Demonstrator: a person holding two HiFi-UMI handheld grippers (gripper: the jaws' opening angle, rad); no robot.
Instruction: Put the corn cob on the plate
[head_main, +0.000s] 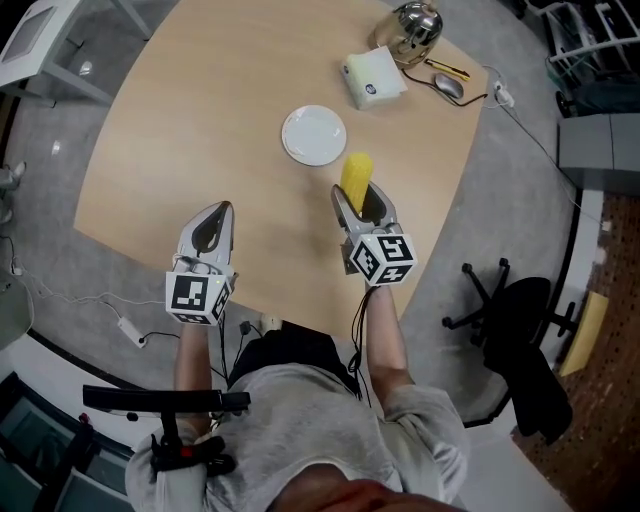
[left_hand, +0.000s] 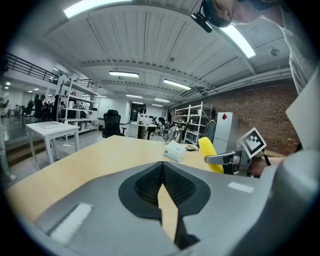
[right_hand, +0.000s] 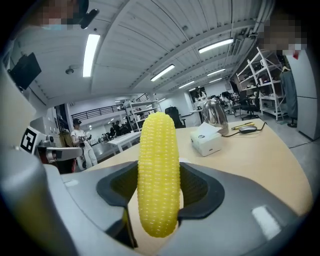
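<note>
The yellow corn cob (head_main: 356, 178) stands up between the jaws of my right gripper (head_main: 362, 205), which is shut on it above the wooden table (head_main: 200, 120). In the right gripper view the corn cob (right_hand: 158, 174) fills the middle, pinched at its lower half. A small white plate (head_main: 313, 135) lies bare on the table just beyond and left of the cob. My left gripper (head_main: 211, 232) hovers near the table's front edge, shut with nothing in it. From the left gripper view the corn cob (left_hand: 210, 154) shows at the right.
A white tissue box (head_main: 373, 79) sits beyond the plate, with a shiny metal kettle (head_main: 414, 27), a computer mouse (head_main: 449, 87) and a yellow pen (head_main: 448, 68) at the far right corner. A black office chair (head_main: 520, 340) stands on the floor to the right.
</note>
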